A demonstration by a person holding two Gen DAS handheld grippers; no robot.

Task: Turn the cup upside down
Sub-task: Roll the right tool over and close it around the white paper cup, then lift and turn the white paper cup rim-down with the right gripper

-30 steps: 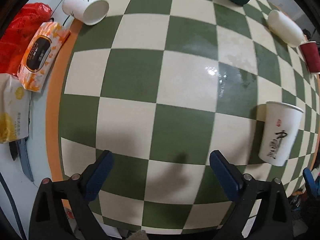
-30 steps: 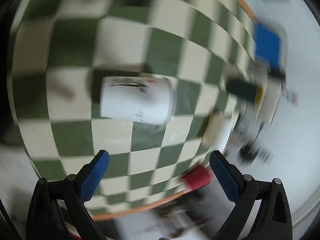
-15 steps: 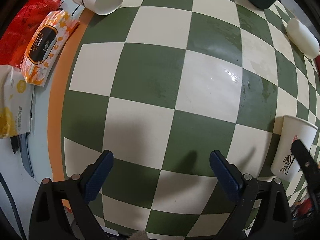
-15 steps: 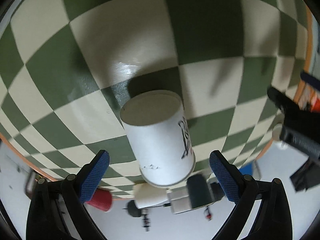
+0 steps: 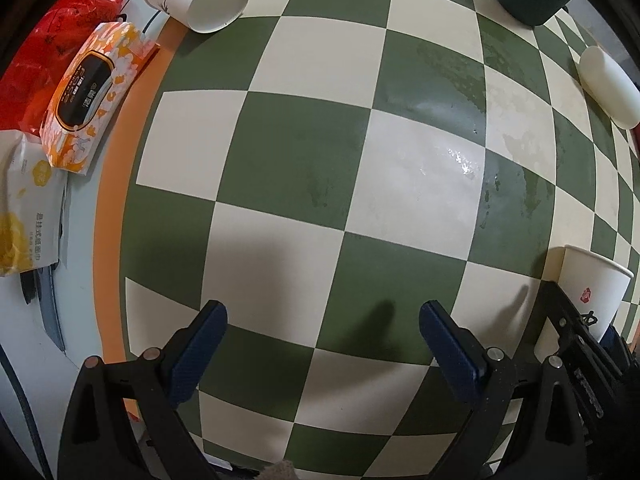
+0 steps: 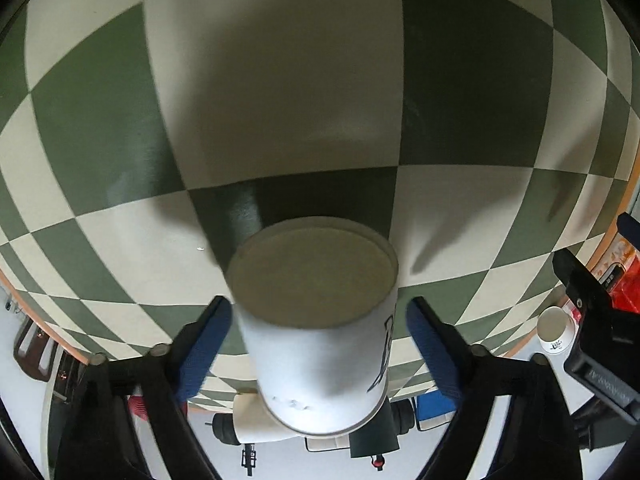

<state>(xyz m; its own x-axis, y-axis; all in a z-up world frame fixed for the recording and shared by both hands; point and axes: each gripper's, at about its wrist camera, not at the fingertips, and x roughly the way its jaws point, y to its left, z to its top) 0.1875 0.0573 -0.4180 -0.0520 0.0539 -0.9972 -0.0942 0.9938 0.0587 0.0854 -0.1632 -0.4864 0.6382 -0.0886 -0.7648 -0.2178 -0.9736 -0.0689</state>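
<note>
so green/cream checked table (image 5: 304, 168), orange edge, w/ white cup (image 6: 316, 320)

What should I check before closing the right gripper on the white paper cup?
1. White paper cup centred between the right gripper fingers: ok.
2. Right jaws wide enough: ok, open, one finger on either side.
3. Left gripper out of the way: ok, open, empty, over bare cloth.
4. Cup empty: cannot tell, only its flat base and wall show.
</note>
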